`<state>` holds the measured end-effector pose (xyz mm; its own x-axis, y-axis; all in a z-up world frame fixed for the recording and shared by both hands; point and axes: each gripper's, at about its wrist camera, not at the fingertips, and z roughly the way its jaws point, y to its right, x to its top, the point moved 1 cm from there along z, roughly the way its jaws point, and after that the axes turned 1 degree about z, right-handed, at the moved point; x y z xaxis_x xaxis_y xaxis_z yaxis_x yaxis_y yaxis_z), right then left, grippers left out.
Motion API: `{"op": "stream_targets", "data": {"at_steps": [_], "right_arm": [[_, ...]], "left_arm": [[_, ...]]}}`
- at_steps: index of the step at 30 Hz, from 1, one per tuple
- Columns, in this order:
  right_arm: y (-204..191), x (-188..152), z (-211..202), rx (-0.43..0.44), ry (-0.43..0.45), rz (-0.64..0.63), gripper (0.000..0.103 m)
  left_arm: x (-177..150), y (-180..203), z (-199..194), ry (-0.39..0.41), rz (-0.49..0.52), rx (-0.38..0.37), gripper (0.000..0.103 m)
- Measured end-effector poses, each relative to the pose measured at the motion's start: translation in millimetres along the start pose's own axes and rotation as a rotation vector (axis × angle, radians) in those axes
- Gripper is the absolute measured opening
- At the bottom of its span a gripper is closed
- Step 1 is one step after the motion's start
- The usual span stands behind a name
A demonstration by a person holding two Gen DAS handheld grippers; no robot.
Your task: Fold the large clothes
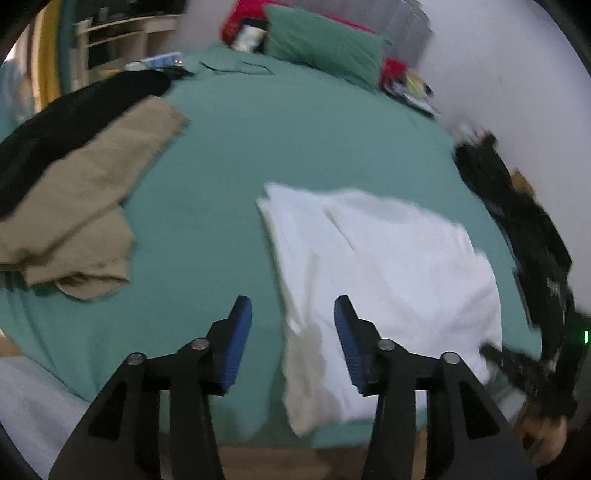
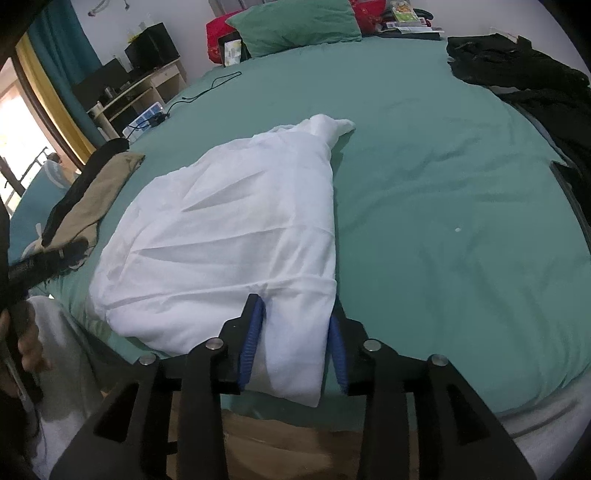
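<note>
fingers [image 2: 255, 332] straddling white garment [image 2: 221, 236], green bed [image 2: 443, 184]

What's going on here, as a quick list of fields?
surface: bed with a green sheet
main item: white garment, partly folded
right gripper: fingers on either side of the garment's near corner
left gripper: open, holding nothing, above the garment's left edge
other clothes: tan garment, black clothes
head of bed: green pillow

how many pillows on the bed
1: a green pillow at the head of the bed, far end from the white garment. Red items beside it are unclear.
</note>
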<state>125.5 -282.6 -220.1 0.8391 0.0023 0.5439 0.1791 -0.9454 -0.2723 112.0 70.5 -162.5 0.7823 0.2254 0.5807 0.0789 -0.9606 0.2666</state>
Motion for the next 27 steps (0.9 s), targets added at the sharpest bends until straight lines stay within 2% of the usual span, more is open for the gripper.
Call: {"op": "stream_targets", "data": {"at_steps": [4, 6, 10, 14, 18, 21, 24, 27], "right_arm": [[1, 9, -10, 0.010, 0.027, 0.011, 0.040], [3, 13, -19, 0.005, 0.061, 0.019, 0.042], [17, 21, -31, -0.001, 0.119, 0.053, 0.049], [27, 24, -20, 0.011, 0.106, 0.062, 0.049], [32, 27, -6, 0.023, 0.093, 0.078, 0.049], [33, 31, 2, 0.012, 0.083, 0.070, 0.049], [31, 33, 9, -0.003, 0.078, 0.050, 0.050], [31, 32, 12, -0.006, 0.081, 0.047, 0.050]], "left_arm": [[11, -14, 20, -0.029, -0.071, -0.032, 0.056], [9, -15, 34, -0.063, -0.086, -0.051, 0.062], [-4, -5, 64, -0.157, -0.089, -0.148, 0.067], [-9, 2, 70, -0.151, -0.065, -0.173, 0.079], [-7, 3, 71, -0.160, -0.105, -0.256, 0.079], [-11, 17, 74, -0.186, -0.088, -0.354, 0.079], [-18, 32, 74, -0.204, -0.051, -0.395, 0.079], [-20, 42, 80, -0.237, -0.077, -0.470, 0.080]]}}
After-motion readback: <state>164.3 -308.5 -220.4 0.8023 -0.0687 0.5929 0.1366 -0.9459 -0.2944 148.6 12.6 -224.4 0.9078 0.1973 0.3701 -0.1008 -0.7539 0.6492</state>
